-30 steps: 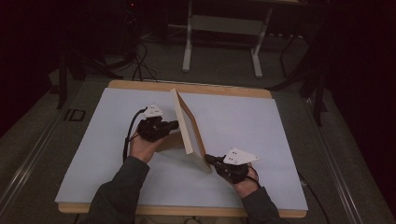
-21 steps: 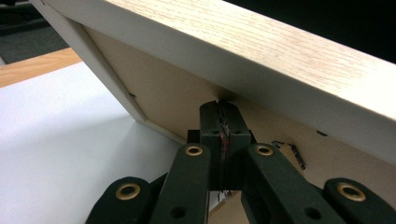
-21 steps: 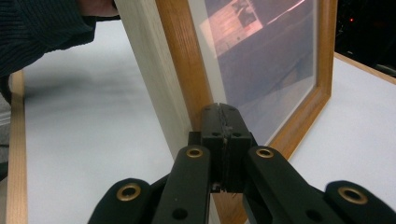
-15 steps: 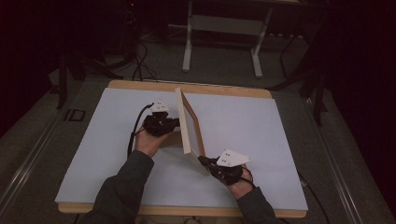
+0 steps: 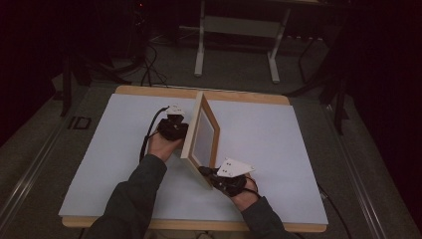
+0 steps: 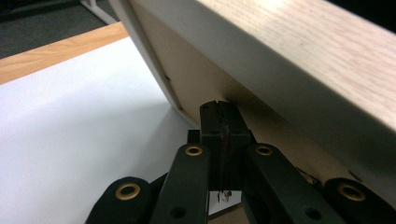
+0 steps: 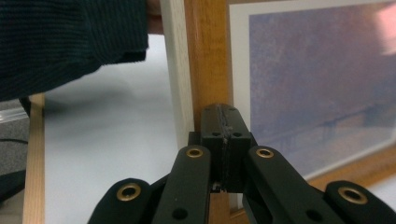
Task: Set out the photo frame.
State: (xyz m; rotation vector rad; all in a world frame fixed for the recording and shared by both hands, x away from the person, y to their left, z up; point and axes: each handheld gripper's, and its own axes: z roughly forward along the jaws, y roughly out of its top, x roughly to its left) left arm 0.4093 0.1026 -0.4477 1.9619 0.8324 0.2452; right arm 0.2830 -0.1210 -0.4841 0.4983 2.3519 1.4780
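near the centre of the white table (image 5: 308, 149), a wooden picture frame (image 5: 200, 137) stands on edge, tilted, its print facing three o'clock. at nine o'clock the left gripper (image 6: 219, 122), jaws closed and empty, presses its tip against the frame's backing. at five o'clock the right gripper (image 7: 226, 122), also closed on nothing, props the frame's front edge. the step looks like steadying or turning the frame; next, both tips must push evenly so it doesn't topple. a dark sleeve (image 7: 70, 42) lies close behind.

Pale wood frame (image 5: 200, 133), mauve-blue picture (image 7: 322, 79); black tongs (image 7: 226, 122); white table (image 5: 278, 144).
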